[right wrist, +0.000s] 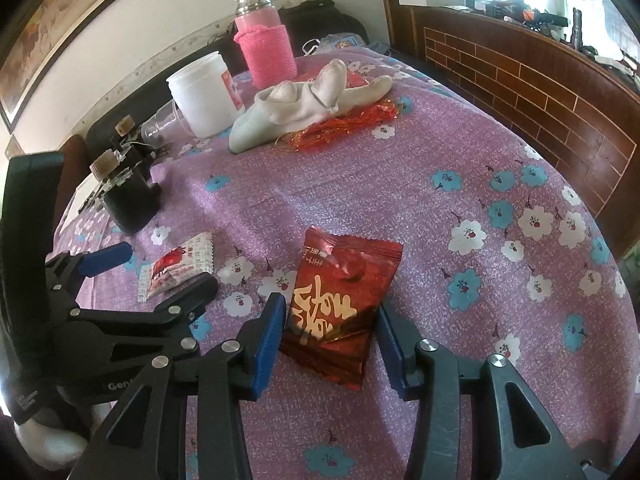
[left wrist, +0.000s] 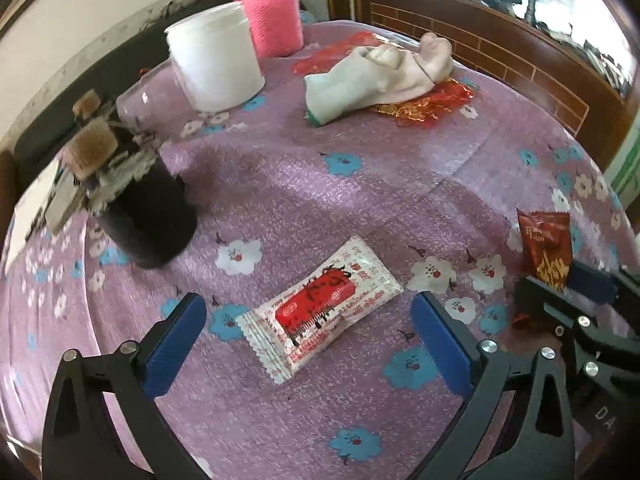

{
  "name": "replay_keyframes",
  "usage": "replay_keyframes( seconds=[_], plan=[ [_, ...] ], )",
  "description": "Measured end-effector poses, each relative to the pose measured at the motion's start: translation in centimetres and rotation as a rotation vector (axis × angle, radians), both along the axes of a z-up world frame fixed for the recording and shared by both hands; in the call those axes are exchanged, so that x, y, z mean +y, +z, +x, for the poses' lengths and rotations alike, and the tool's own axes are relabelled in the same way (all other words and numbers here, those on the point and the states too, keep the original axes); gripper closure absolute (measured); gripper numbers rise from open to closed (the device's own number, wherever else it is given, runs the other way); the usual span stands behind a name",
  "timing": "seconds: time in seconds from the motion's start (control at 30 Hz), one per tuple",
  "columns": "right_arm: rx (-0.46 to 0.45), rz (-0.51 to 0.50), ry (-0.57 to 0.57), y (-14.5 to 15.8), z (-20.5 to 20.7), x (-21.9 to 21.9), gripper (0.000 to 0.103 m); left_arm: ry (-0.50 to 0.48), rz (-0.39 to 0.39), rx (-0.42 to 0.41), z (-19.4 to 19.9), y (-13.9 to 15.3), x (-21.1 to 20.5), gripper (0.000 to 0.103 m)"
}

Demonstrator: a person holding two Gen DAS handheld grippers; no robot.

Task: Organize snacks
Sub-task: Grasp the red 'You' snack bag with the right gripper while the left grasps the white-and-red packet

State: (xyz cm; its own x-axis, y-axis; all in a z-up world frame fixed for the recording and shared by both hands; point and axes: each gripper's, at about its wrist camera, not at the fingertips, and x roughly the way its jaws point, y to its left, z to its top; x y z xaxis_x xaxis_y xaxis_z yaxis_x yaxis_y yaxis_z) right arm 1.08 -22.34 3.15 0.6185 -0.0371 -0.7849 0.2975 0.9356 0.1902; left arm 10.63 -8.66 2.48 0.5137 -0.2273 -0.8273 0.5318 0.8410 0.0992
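Observation:
A white snack packet with a red label lies on the purple flowered cloth. My left gripper is open, its blue pads on either side of the packet, not touching it. A dark red snack packet lies between the blue pads of my right gripper, which is open around its lower half. The white packet also shows in the right wrist view, and the red packet in the left wrist view, at the right gripper's tips.
At the back stand a white tub, a pink flask in a knitted sleeve, a clear cup on its side and a dark jar. White socks lie on red foil. A wooden headboard lies to the right.

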Motion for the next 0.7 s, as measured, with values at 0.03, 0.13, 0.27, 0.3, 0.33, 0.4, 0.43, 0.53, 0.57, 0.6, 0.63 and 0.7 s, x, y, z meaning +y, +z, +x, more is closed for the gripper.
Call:
replay_keyframes(
  seconds=[0.03,0.13,0.27,0.3,0.33,0.4,0.43,0.53,0.57,0.6,0.63,0.7],
  plan=[
    [0.000,0.000,0.000,0.0,0.0,0.0,0.056,-0.005,-0.032,0.018,-0.1,0.0,0.2,0.016],
    [0.000,-0.003,0.000,0.0,0.0,0.0,0.056,-0.013,-0.080,0.048,-0.8,0.3,0.5,0.053],
    [-0.001,-0.027,0.004,0.1,-0.1,0.4,0.057,-0.058,-0.037,0.028,-2.8,0.5,-0.4,0.066],
    [-0.001,-0.032,0.005,0.1,-0.2,0.4,0.057,-0.071,-0.033,0.033,-3.4,0.5,-0.5,0.067],
    [-0.001,-0.032,0.006,0.1,-0.2,0.5,0.057,-0.076,-0.031,0.034,-3.9,0.6,-0.5,0.067],
    [-0.001,-0.028,0.007,0.2,-0.3,0.4,0.057,-0.077,-0.030,0.028,-4.5,0.7,-0.3,0.066],
    [-0.001,-0.023,0.006,0.2,-0.3,0.4,0.057,-0.072,-0.034,0.022,-4.6,0.9,-0.2,0.066],
    [0.001,-0.009,-0.001,0.2,-0.5,0.1,0.057,-0.054,-0.065,-0.018,-4.4,1.9,0.2,0.064],
    [0.001,-0.006,-0.004,0.2,-0.5,0.0,0.057,-0.044,-0.062,-0.036,-4.2,2.0,0.1,0.062],
    [0.001,-0.003,-0.007,0.2,-0.5,-0.1,0.057,-0.039,-0.062,-0.040,-3.9,2.1,0.0,0.059],
    [0.000,-0.002,-0.009,0.3,-0.6,-0.1,0.057,-0.037,-0.058,-0.044,-3.7,2.0,-0.2,0.058],
    [0.000,0.000,-0.010,0.3,-0.6,-0.2,0.058,-0.040,-0.039,-0.047,-3.3,1.6,-0.9,0.057]
  ],
)
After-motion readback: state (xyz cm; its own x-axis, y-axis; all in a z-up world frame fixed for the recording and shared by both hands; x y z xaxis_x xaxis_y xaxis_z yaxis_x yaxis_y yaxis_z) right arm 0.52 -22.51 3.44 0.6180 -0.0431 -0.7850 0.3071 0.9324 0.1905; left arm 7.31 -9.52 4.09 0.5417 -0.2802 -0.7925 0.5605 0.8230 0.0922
